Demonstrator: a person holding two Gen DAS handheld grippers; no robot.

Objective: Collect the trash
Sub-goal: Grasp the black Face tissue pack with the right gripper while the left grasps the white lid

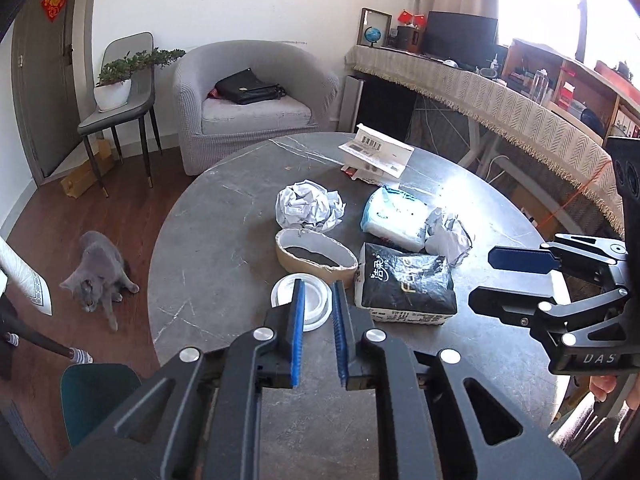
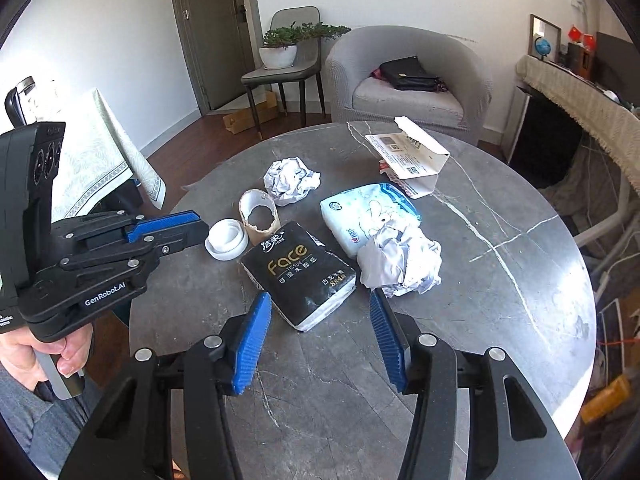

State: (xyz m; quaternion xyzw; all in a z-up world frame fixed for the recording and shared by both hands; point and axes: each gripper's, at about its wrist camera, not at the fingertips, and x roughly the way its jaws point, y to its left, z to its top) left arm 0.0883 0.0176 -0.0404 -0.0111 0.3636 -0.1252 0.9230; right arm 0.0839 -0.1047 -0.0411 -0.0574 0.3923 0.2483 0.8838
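Round grey table (image 2: 500, 280) with trash in the middle. Black tissue pack (image 2: 300, 276) is nearest, label up. White lid (image 2: 226, 242) lies left of it, just beside a squashed cardboard ring (image 2: 258, 218). Crumpled paper ball (image 2: 290, 180) lies behind the ring. A second paper wad (image 2: 400, 264) lies right of the black pack, resting against a light blue tissue pack (image 2: 368, 212). Opened white box (image 2: 412, 156) lies at the far side.

Left gripper (image 1: 319, 286) hangs low over the lid, jaws narrow with a small gap; nothing between the pads as far as the left view shows, though the fingers hide part of the lid, so contact is hard to rule out. Right gripper (image 2: 320, 312) hovers over the near edge of the black pack, jaws apart, empty, pads clear of the pack. A hand (image 2: 36, 348) holds the left gripper's handle.

Grey cat (image 1: 98, 270) on the wood floor left of the table. Grey armchair (image 1: 256, 92) behind, black bag (image 1: 248, 87) on its seat.
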